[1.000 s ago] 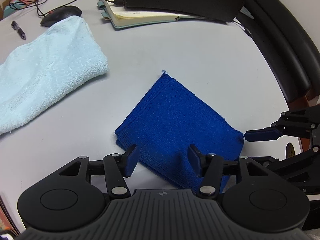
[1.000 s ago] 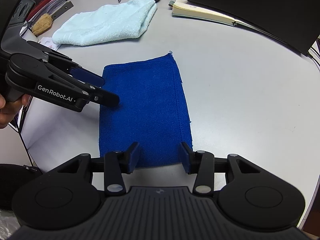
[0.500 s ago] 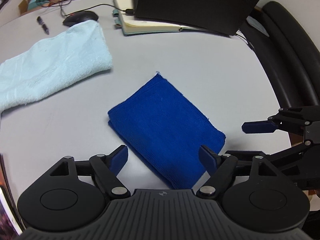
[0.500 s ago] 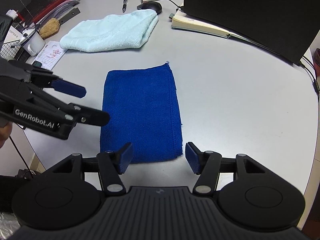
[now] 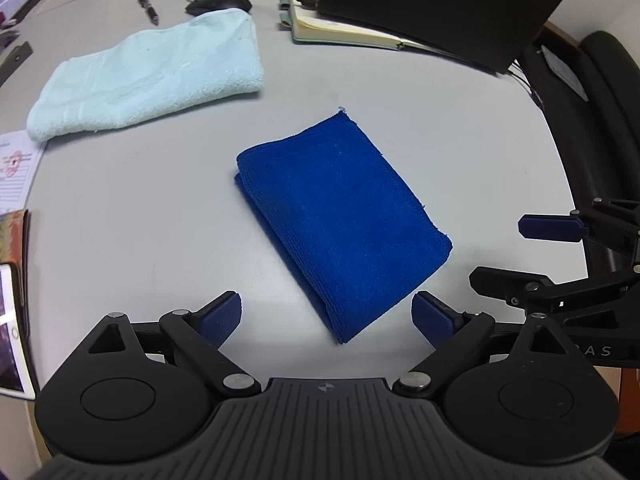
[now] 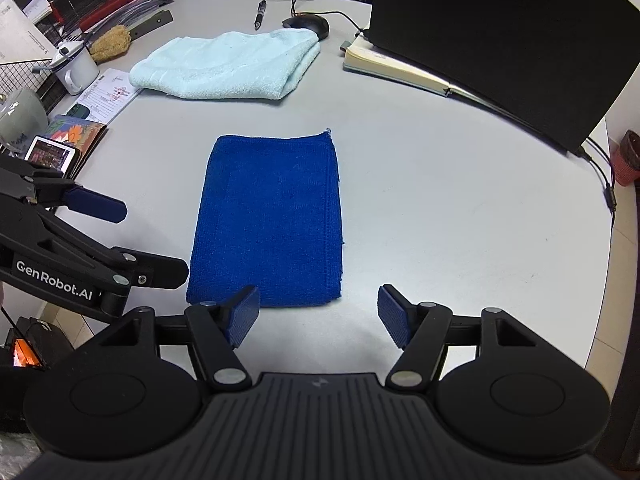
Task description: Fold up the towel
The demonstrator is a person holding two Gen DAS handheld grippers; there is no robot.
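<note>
A dark blue towel [image 5: 340, 216] lies folded into a flat rectangle on the grey table [image 5: 140, 200]; it also shows in the right wrist view [image 6: 272, 220]. My left gripper [image 5: 326, 316] is open and empty, raised above the towel's near corner. My right gripper [image 6: 318, 314] is open and empty, raised above the towel's near short edge. The right gripper also appears at the right of the left wrist view [image 5: 528, 254], and the left gripper at the left of the right wrist view [image 6: 140, 240]. Neither touches the towel.
A light blue towel [image 5: 152, 76] lies folded at the back left. Behind it are a mouse [image 5: 218, 2] and a pen [image 5: 148, 9]. A notebook [image 5: 340, 28] and a black laptop [image 5: 440, 4] stand at the back. Papers, a phone [image 6: 50, 154] and mugs sit at the left edge.
Both grippers have let go of the towel, opened wide and pulled back and upward. The blue towel stays folded flat on the table.
</note>
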